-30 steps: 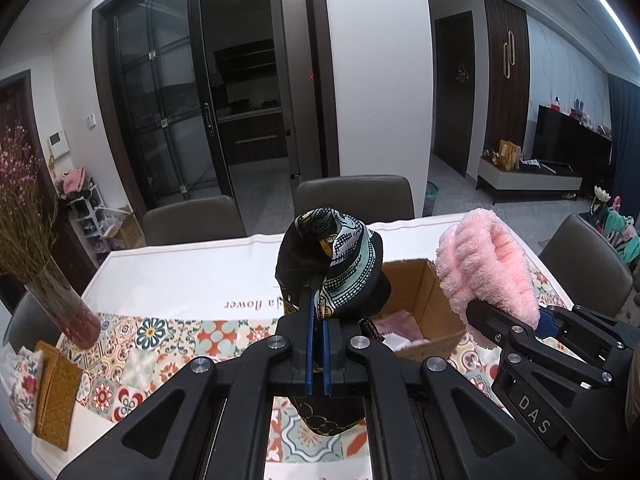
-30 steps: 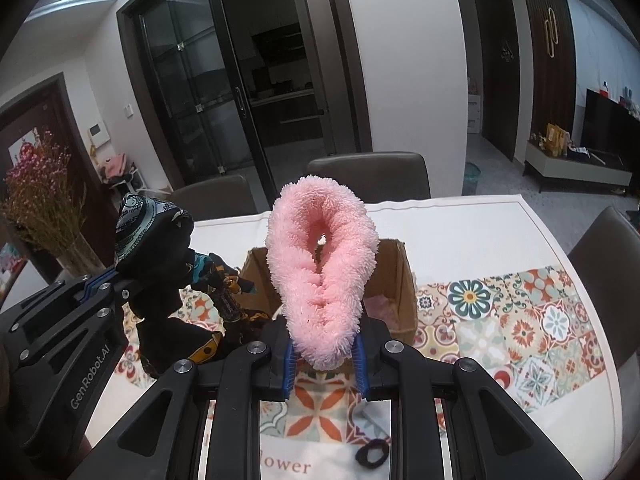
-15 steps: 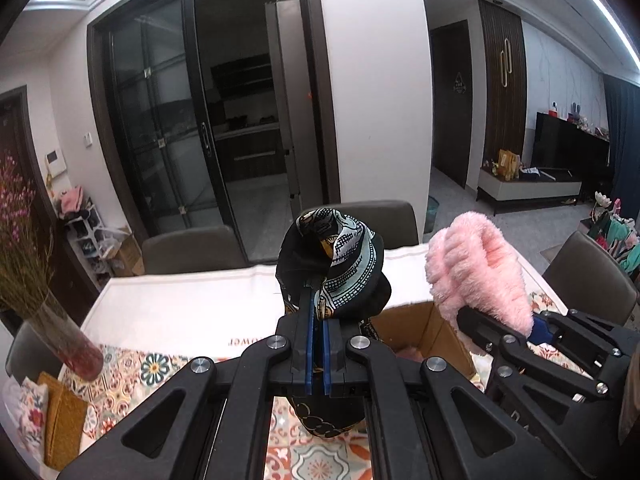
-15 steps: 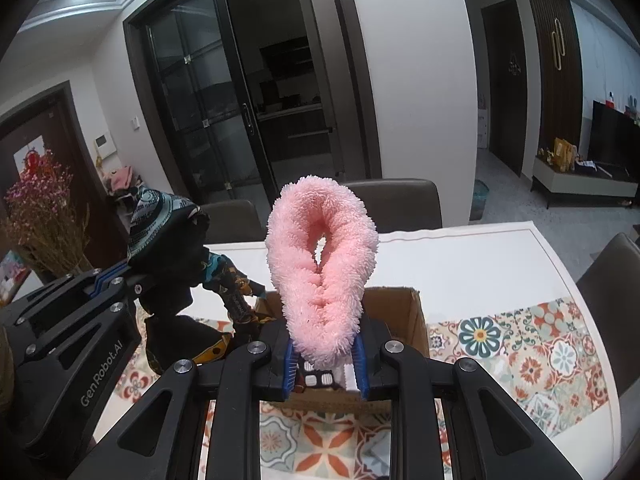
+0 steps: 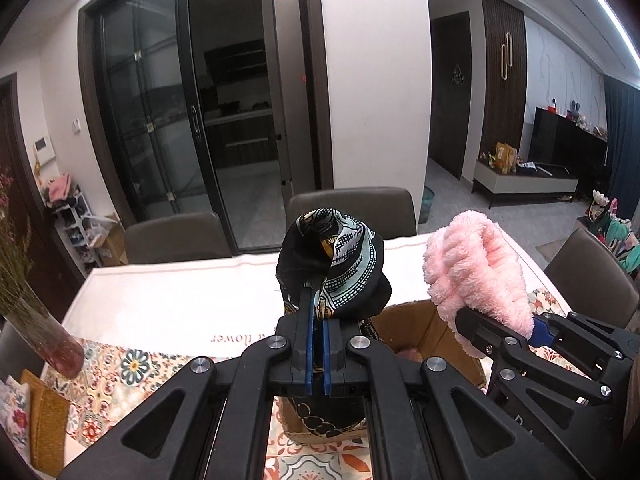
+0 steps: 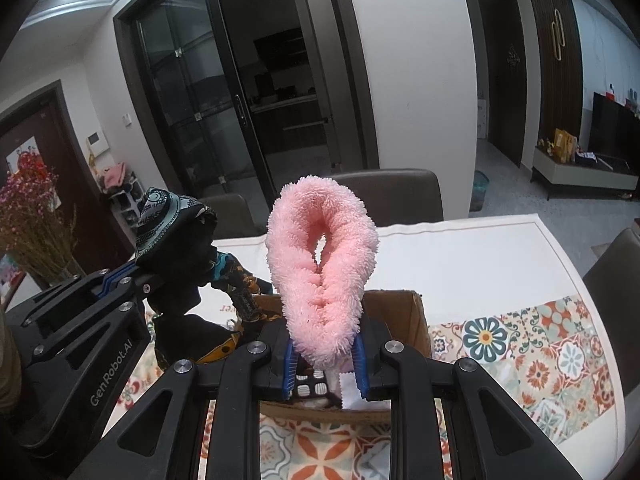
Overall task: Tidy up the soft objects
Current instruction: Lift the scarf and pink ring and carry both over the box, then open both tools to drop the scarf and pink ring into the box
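Dining room: table (image 6: 460, 256) under a white cloth with a patterned tile runner (image 6: 520, 344), dark chairs on the far side, glass sliding doors behind.

Left gripper (image 5: 317, 320): blue pads pressed nearly together, pinching a black/teal patterned scarf (image 5: 336, 264). The scarf bunches into a loop above the fingertips; its tail hangs below the gripper, down toward the cardboard box (image 5: 416, 320). From the right wrist view the same gripper (image 6: 120, 276) sits off to the left, with the scarf (image 6: 172, 220) draped over it and trailing toward the box's left edge.

Right gripper (image 6: 325, 354): pads held apart by a fluffy pink cloth (image 6: 324, 264) clamped between them, folded into an upright loop. The gripper hovers directly over the open box (image 6: 400, 308); light fabric is visible inside, under the fingers. In the left wrist view the pink cloth (image 5: 480, 268) and right gripper (image 5: 532, 328) are just right of the scarf, above the box's right side.

Vase of dried flowers (image 5: 44, 328) at the table's left end, well apart from the box.
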### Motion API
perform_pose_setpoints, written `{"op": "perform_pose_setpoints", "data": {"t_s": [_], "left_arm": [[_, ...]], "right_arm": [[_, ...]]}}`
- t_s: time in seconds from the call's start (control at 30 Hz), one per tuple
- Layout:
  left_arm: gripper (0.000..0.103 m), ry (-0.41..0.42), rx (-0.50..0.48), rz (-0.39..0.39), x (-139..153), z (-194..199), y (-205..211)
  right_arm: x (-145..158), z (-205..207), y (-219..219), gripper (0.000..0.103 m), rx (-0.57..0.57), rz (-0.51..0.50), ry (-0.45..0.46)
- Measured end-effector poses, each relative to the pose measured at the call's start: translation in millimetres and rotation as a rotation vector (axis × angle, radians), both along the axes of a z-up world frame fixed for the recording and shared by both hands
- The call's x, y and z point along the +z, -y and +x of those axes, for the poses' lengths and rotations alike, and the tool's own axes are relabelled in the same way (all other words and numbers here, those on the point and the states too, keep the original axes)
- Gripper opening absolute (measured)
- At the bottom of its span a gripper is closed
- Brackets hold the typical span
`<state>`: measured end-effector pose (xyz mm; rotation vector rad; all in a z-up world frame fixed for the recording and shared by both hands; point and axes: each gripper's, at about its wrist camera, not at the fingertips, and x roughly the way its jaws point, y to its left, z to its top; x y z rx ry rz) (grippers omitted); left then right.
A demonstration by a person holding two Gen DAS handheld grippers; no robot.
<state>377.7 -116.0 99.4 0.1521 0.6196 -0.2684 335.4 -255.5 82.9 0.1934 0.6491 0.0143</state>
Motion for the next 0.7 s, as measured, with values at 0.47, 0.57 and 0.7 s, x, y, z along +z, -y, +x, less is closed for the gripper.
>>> {"op": "perform_pose_setpoints", "data": {"t_s": [0.47,0.57,0.7], "left_arm": [[0.006,-0.131,-0.011,0.016,-66.4,33.3,16.3],[0.006,-0.151,-0.012,0.020,-76.6,36.6,19.0],[0.006,-0.172,-0.011,0.027,-89.0,40.9,21.4]], "right_arm": [[-55.4,36.0,6.3,0.024,0.008,0.028,-0.112],[-66.0,40.6,7.3,0.024,0.005,0.034,-0.133],[-79.7,46.4,7.5,0.024,0.006,0.040,-0.161]]}}
